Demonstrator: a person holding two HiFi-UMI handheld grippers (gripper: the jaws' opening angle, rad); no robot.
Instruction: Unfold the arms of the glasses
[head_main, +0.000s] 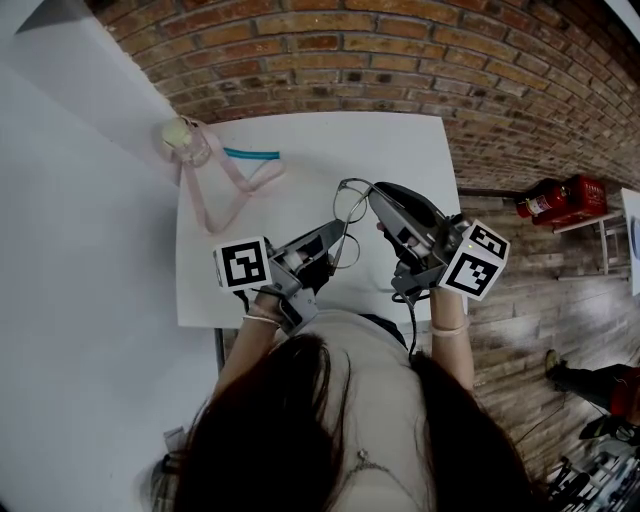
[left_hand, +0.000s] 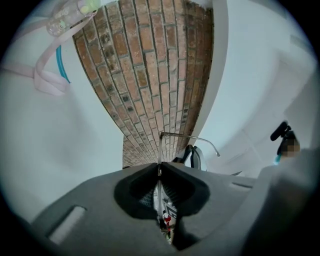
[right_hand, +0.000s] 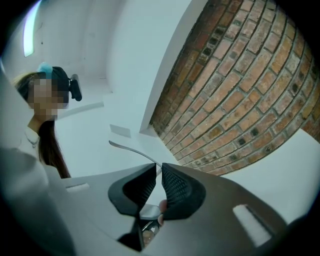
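Thin wire-rimmed glasses (head_main: 349, 210) with round lenses hang above the near part of the white table (head_main: 400, 150), between both grippers. My left gripper (head_main: 338, 233) is shut on the frame; in the left gripper view the metal rim runs up between the jaws (left_hand: 159, 169), and one arm (left_hand: 190, 138) juts out to the right with a curved tip. My right gripper (head_main: 376, 193) is shut on an arm of the glasses; in the right gripper view this arm (right_hand: 132, 151) sticks out leftward from the closed jaws (right_hand: 159, 170).
A small clear bottle (head_main: 185, 141) on a pink strap (head_main: 225, 190) lies at the table's far left corner, with a teal stick (head_main: 251, 154) beside it. The floor is brick. A red fire extinguisher (head_main: 558, 197) lies off to the right.
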